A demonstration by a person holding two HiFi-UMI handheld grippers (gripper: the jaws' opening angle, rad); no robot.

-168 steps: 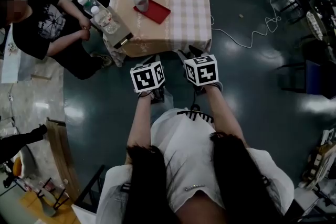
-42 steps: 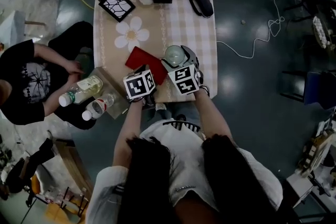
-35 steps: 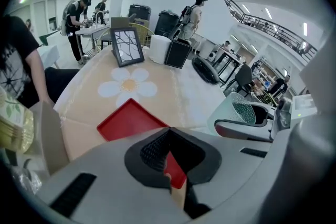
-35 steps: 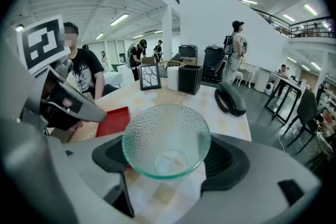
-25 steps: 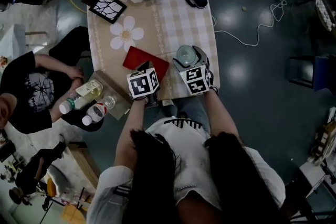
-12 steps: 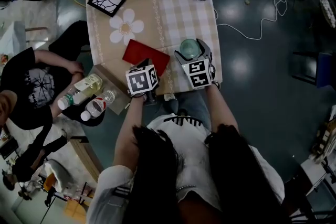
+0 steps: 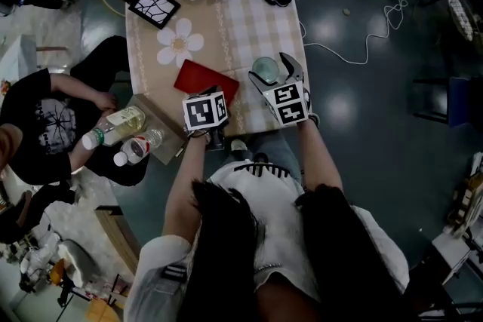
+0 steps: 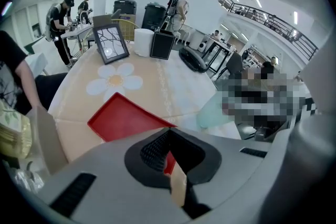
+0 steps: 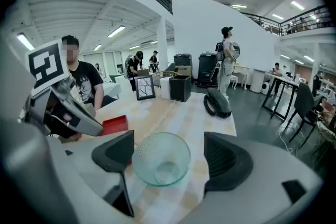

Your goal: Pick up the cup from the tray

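Cup point(image 7: 266, 70) of clear glass stands upright on the checked table point(image 7: 256, 19) in the head view. It is off the red tray point(image 7: 204, 78), at 3 o'clock from it. The right gripper point(image 7: 272, 73) has one jaw on each side of the cup.

In the left gripper view, the left gripper point(image 8: 168, 136) has its jaws pressed together with nothing in them. The tray lies at 11 o'clock.

In the right gripper view, the jaws are wide apart. The cup sits between them, closer to the left jaw.

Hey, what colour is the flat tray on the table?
Red, a plain solid red. The tray shows best in the left gripper view.
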